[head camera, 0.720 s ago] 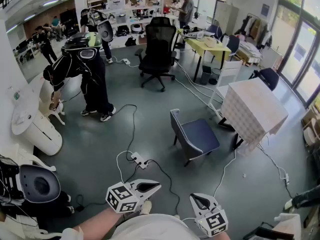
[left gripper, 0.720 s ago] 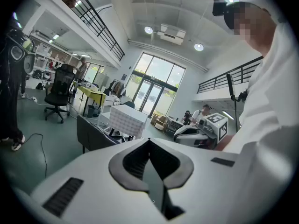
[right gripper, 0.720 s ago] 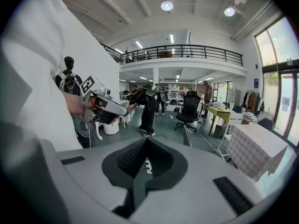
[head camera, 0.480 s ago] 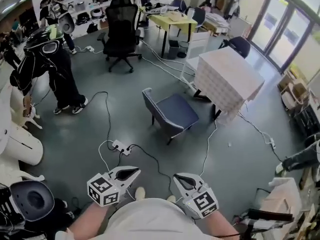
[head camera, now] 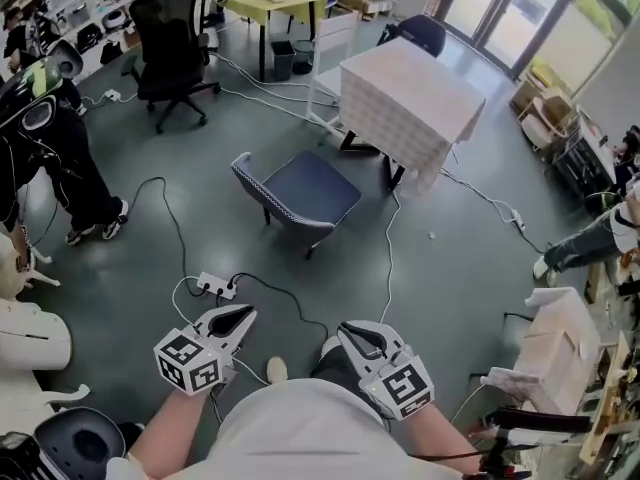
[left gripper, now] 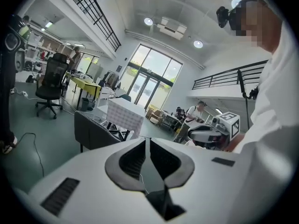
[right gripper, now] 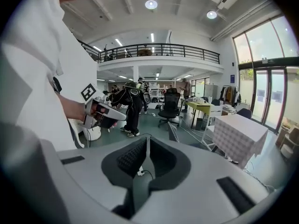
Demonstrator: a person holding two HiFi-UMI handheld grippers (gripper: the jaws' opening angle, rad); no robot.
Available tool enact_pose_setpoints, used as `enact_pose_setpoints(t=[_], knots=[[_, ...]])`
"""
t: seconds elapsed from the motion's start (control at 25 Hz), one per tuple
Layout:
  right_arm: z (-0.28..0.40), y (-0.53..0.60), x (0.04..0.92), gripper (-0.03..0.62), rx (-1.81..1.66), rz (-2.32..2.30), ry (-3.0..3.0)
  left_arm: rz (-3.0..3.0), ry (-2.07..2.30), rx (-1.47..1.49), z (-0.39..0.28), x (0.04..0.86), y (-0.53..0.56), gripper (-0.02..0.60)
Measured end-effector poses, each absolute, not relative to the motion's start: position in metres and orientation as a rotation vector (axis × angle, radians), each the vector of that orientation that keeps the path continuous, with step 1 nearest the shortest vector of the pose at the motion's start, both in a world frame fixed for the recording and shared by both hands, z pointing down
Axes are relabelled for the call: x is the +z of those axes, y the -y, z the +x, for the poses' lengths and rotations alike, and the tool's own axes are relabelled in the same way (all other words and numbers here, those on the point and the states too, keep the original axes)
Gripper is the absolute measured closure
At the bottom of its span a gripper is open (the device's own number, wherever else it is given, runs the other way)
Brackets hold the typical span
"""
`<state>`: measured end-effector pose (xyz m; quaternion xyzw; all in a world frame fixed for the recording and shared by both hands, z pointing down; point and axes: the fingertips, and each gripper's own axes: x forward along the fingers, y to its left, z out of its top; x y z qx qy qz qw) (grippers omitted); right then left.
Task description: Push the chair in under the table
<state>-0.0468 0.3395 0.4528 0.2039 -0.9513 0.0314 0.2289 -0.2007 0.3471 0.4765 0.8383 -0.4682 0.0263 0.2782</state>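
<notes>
A dark blue chair [head camera: 300,193] stands on the grey floor, its seat facing a table [head camera: 405,103] draped in a checked cloth, with a gap between them. Both grippers are held low in front of my body, well short of the chair. My left gripper [head camera: 245,313] is shut with nothing in it, and my right gripper [head camera: 345,330] is shut and empty too. In the left gripper view the chair [left gripper: 96,132] and the table [left gripper: 124,115] lie beyond the closed left gripper [left gripper: 145,141]. The right gripper view shows the chair [right gripper: 174,132] and the table [right gripper: 243,129] past the closed right gripper [right gripper: 148,141].
A white power strip [head camera: 215,286] and black cables lie on the floor between me and the chair. A black office chair [head camera: 170,38] and a yellow table [head camera: 265,3] stand at the back. A person in black [head camera: 40,158] is at the left. A pale box [head camera: 560,343] sits at the right.
The view has swung right and drawn nearer: chair and table now sit closer and more central. Both grippers stay shut and low in front of me.
</notes>
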Motion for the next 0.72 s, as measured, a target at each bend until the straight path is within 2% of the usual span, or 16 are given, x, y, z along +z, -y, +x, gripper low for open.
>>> enact_pose_setpoints(t=[0.16,0.24,0.28,0.44,0.72], knots=[[-0.026,-0.307,0.464,0.572,0.142,0.628,2.6,2.181,1.26,0.065,-0.196,0.493,-0.297,0.51],[-0.016,-0.28,0.469,0.492,0.157,0.639,2.598,2.132,1.274,0.053,-0.192,0.504,-0.264,0.473],[-0.012,-0.267,0.471,0.477,0.158,0.641,2.597,2.102,1.284,0.048,-0.191,0.509,-0.247,0.452],[0.003,-0.213,0.474,0.474,0.162,0.646,2.609,1.95,1.34,0.024,-0.2,0.533,-0.186,0.392],[0.032,-0.139,0.484,0.474,0.186,0.649,2.599,1.676,1.486,-0.031,-0.237,0.578,-0.082,0.341]])
